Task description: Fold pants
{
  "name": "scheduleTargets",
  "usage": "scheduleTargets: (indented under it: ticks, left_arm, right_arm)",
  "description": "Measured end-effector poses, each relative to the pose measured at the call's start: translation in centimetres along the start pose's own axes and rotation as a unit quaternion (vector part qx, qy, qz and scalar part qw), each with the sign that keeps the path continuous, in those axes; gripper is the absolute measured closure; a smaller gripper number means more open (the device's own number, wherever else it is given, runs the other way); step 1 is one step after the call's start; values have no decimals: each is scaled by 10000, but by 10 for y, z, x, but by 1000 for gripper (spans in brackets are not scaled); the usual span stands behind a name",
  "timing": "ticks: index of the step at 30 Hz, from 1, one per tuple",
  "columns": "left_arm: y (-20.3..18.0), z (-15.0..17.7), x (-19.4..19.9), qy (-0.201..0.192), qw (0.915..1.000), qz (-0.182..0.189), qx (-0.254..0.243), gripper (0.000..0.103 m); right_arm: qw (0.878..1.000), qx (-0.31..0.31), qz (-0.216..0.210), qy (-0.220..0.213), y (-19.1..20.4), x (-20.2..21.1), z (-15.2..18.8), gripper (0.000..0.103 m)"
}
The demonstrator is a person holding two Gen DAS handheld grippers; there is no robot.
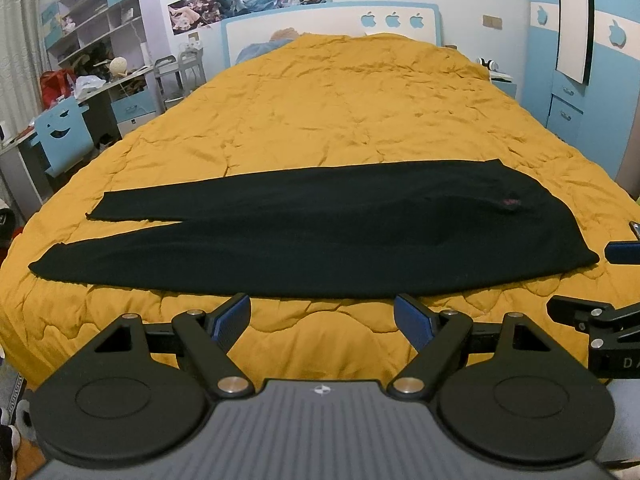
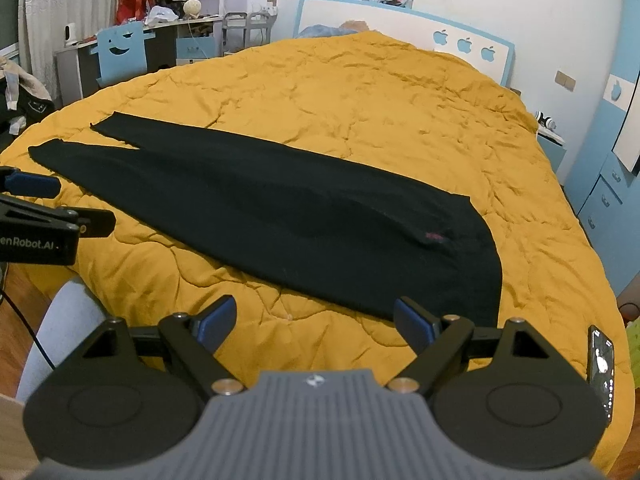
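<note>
Black pants [image 1: 312,232], flat on mustard quilt [image 1: 340,112] (legs leftward), just ahead of left hand-held gripper [image 1: 322,314] and right hand-held gripper [image 2: 316,318]; both spread wide, empty.

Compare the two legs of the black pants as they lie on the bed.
The near leg reaches further out toward the bed's edge; the far leg stops shorter. The near leg's cuff looks tapered and rounded, while the far leg's cuff is cut square with a small corner sticking out. Both are black, lie flat and straight on the yellow quilt, split apart only near the cuffs, and neither is touched by a claw.
</note>
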State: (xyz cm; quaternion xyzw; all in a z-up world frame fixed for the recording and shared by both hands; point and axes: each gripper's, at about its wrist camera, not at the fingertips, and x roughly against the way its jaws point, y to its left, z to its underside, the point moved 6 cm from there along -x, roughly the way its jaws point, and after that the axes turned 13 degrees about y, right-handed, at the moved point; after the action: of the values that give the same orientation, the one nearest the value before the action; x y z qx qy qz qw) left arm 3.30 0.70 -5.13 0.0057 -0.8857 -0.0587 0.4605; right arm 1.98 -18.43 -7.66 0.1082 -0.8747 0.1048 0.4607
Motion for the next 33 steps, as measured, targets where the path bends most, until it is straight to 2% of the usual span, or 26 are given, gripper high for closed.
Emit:
scheduleTargets:
  ticks: [33]
  left_arm:
    - [4,2,4,-11,10000,-8,45,8]
  right_arm:
    - [10000,-37,42,-49,3,3,5,21]
